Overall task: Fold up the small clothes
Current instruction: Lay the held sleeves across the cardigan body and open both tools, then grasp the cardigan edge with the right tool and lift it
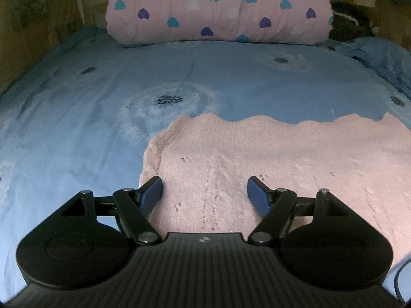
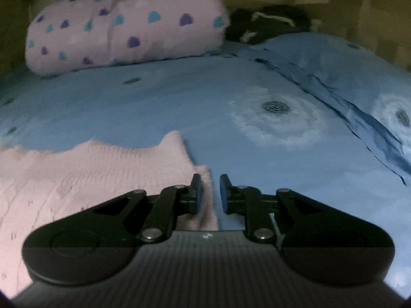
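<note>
A pale pink knitted garment (image 1: 269, 159) lies flat on the blue bed sheet (image 1: 77, 118). My left gripper (image 1: 205, 190) is wide open just above the garment's left part, its blue pads on either side of the knit, holding nothing. In the right wrist view the same garment (image 2: 84, 174) fills the lower left. My right gripper (image 2: 210, 192) sits at the garment's right edge with its jaws narrowly apart. The pink edge lies in the gap, beside the left pad (image 2: 197, 192); the pads do not pinch it.
A rolled pink quilt with blue and purple hearts (image 1: 218, 7) lies across the head of the bed. A dark bundle (image 2: 269, 21) sits behind it at the right. A blue pillow (image 2: 346, 77) lies along the right side. Wooden walls close in both sides.
</note>
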